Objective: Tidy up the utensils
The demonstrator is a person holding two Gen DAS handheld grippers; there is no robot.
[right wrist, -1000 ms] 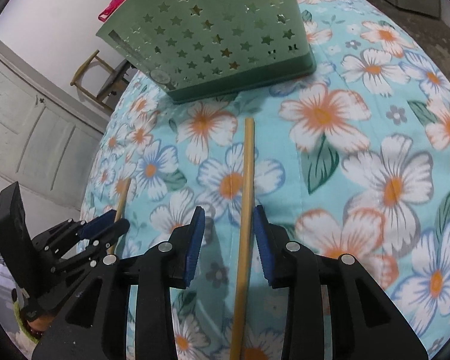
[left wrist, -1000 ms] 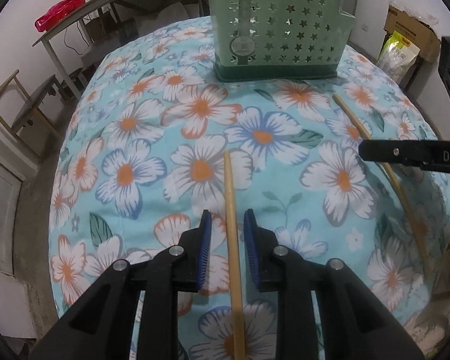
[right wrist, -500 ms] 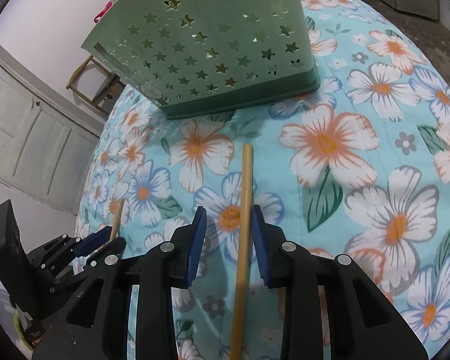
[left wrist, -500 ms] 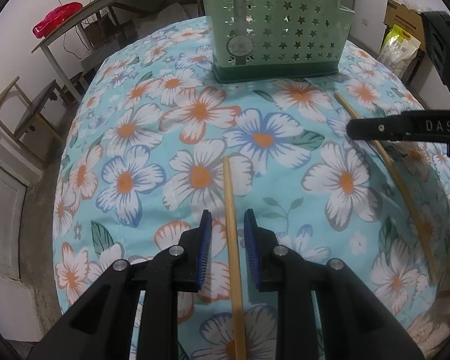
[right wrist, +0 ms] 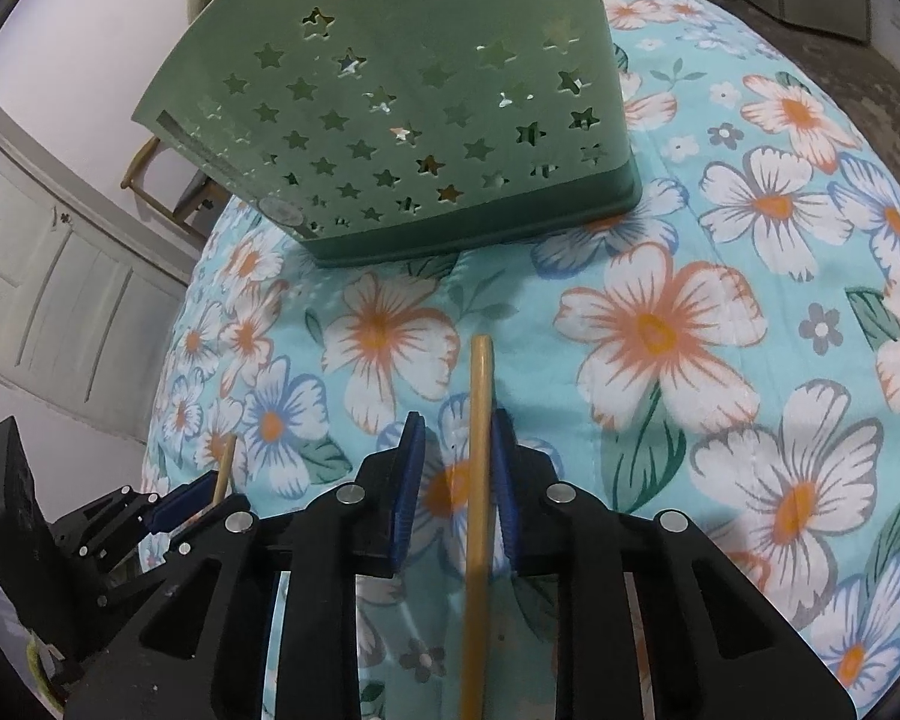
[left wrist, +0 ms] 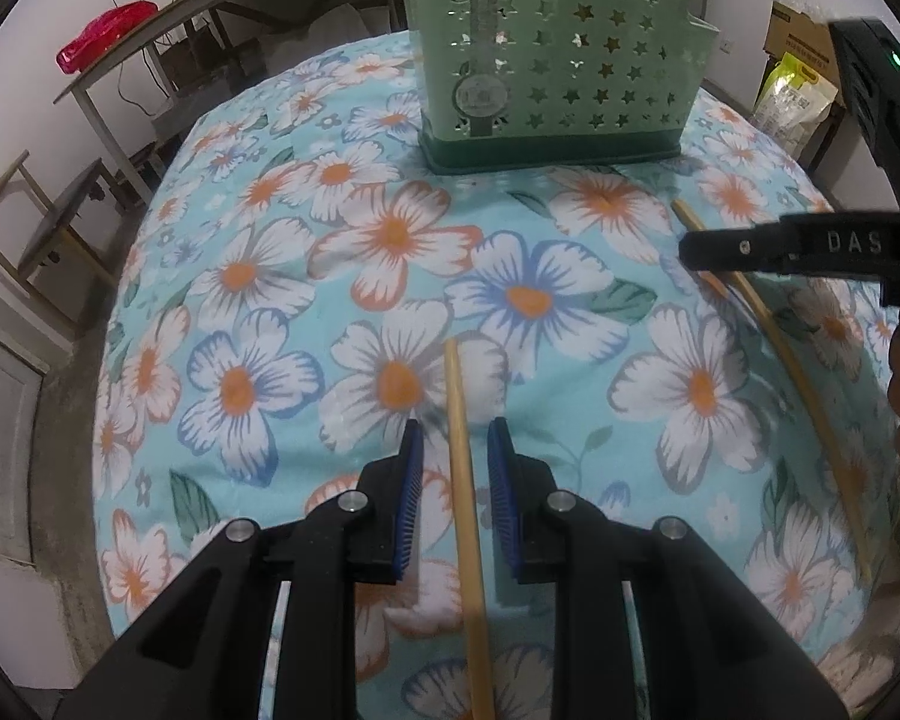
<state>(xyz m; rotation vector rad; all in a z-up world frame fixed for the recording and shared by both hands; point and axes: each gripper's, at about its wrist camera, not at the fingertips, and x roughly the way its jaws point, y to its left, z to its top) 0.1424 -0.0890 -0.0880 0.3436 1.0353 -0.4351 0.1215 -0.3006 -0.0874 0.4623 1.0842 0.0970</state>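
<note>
Chopstick [left wrist: 463, 480] between left gripper [left wrist: 455, 474] pads; right gripper [left wrist: 750, 247] lettered "DAS"

Matt wooden chopstick [left wrist: 463, 480] – printed cloth [left wrist: 270, 300] – perforated plastic basket [left wrist: 558, 60].

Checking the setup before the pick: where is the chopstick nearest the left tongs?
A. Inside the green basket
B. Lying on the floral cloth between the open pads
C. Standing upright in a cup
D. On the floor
B: the chopstick lies flat on the floral cloth, between the open blue pads of the left tongs, well short of the green basket.

Left gripper [left wrist: 453, 450] and right gripper [right wrist: 457, 447] low, jaws parted, side by side.
</note>
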